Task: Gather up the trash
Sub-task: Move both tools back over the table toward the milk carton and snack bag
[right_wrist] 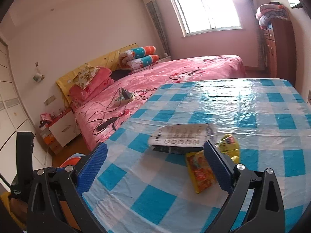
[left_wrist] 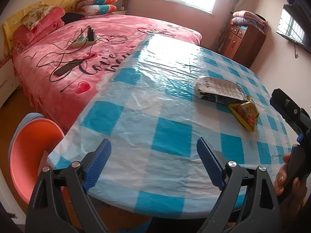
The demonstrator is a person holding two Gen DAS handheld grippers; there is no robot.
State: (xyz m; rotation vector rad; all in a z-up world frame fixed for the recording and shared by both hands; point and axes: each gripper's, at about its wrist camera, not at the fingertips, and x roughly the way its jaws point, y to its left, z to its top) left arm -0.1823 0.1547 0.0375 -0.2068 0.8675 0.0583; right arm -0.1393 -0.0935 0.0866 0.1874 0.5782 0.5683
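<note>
A flat black-and-white printed packet [left_wrist: 219, 90] lies on the blue-checked table [left_wrist: 155, 116], with a yellow-orange snack wrapper [left_wrist: 245, 115] against its near right corner. My left gripper [left_wrist: 153, 145] is open and empty above the table's near edge, well short of both. In the right wrist view the packet [right_wrist: 180, 137] and the snack wrapper [right_wrist: 202, 172] lie just ahead, with a crumpled yellow wrapper [right_wrist: 228, 143] behind. My right gripper [right_wrist: 155, 149] is open and empty, its right finger [right_wrist: 217, 167] overlapping the snack wrapper in view.
An orange plastic chair [left_wrist: 29, 155] stands at the table's left near corner. A pink bed [left_wrist: 87, 48] with a power strip and cables runs along the table's left side. A wooden cabinet [left_wrist: 245, 38] stands beyond the table. The right-hand tool [left_wrist: 295, 128] shows at the right.
</note>
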